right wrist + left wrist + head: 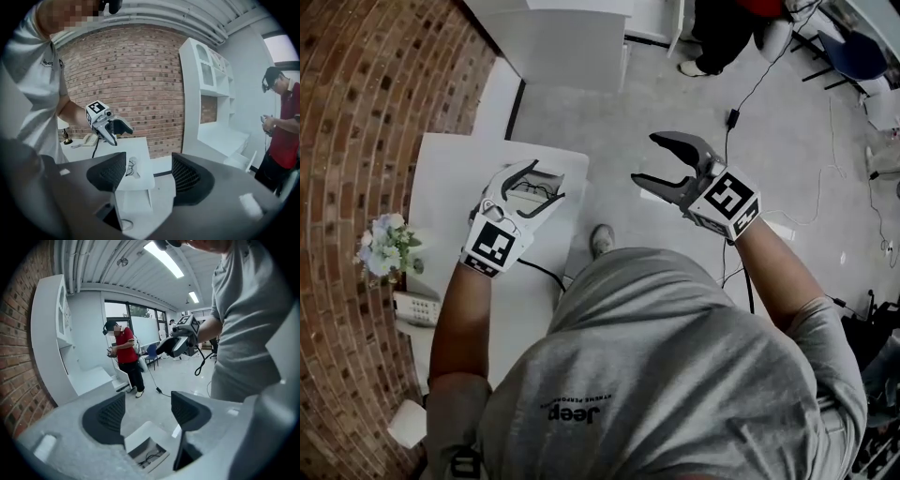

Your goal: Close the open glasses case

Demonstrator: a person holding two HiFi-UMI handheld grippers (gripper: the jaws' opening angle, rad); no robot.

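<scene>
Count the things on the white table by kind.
Case: 1
Glasses: 1
Flowers: 1
Phone: 1
Lamp: 1
Total: 5

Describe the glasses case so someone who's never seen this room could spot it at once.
Find the brick wall, then the white table alongside it. Near the table's far end, away from the wall, lies a white glasses case, lid open, dark spectacles inside; the flowers and telephone sit by the wall.
</scene>
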